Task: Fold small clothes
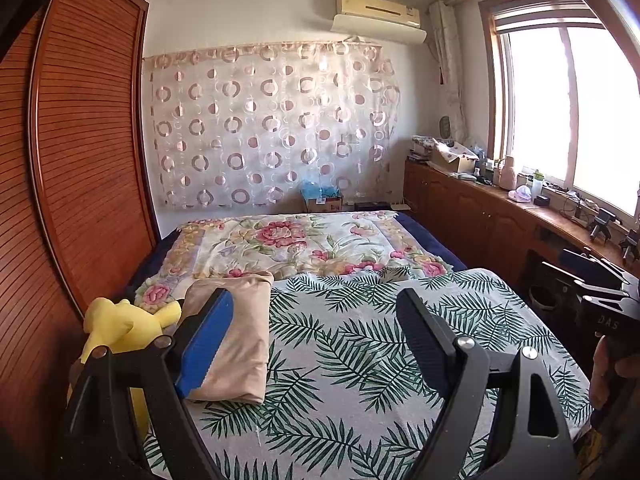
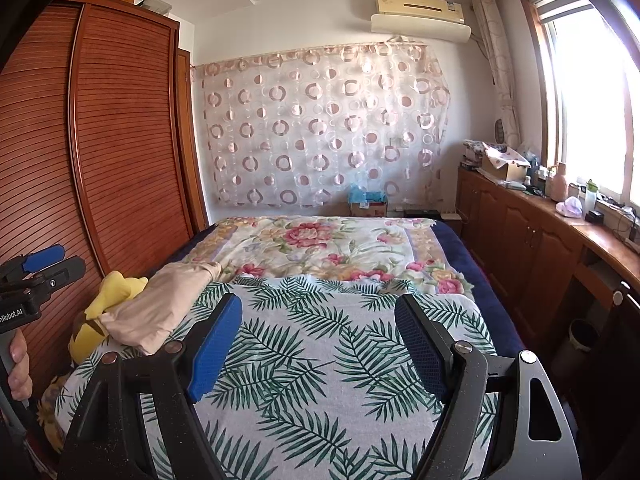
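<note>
A folded beige garment (image 1: pixel 236 328) lies at the left edge of the palm-leaf sheet (image 1: pixel 360 360) on the bed, its near end partly hidden behind my left gripper's blue pad (image 1: pixel 204 344). My left gripper (image 1: pixel 316 324) hovers over the sheet, open, with nothing between its fingers. In the right wrist view the beige garment (image 2: pixel 160 304) rests partly on a yellow plush toy (image 2: pixel 108 296). My right gripper (image 2: pixel 320 336) stands open above the palm-leaf sheet (image 2: pixel 320 380), holding nothing. Each gripper shows at the edge of the other's view, held by a hand: the right gripper (image 1: pixel 592 276) and the left gripper (image 2: pixel 56 264).
A floral blanket (image 1: pixel 288 240) covers the far half of the bed. A louvred wooden wardrobe (image 1: pixel 80 160) runs along the left. A yellow plush toy (image 1: pixel 120 328) sits beside it. A cluttered wooden cabinet (image 2: pixel 540 240) stands under the window on the right, with a bin (image 2: pixel 580 336) below.
</note>
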A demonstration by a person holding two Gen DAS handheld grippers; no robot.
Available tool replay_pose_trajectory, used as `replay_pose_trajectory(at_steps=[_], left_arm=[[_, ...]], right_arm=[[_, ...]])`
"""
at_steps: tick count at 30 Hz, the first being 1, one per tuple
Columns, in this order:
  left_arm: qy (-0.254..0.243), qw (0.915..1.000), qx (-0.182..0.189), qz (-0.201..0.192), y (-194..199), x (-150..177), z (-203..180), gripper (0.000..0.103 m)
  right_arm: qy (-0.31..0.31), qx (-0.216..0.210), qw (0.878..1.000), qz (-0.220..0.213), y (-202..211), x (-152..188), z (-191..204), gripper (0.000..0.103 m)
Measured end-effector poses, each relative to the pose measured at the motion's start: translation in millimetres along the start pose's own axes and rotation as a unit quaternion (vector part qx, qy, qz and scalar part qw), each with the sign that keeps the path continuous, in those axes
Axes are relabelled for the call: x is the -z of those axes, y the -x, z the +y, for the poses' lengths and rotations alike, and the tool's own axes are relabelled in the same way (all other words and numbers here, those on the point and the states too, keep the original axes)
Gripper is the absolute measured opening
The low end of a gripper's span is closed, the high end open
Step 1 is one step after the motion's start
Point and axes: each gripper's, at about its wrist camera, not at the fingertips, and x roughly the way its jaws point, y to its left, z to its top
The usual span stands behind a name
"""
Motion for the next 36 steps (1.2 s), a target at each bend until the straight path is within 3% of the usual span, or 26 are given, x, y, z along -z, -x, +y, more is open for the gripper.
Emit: replay_pose_trajectory(at_steps=[36], left_arm=[[-0.002,1.0,0.0,-0.002,1.5,2.9,1.2,0.084]], right_arm=[[-0.002,0.001,1.0,-0.003,-0.5,2.0,2.3,0.08]])
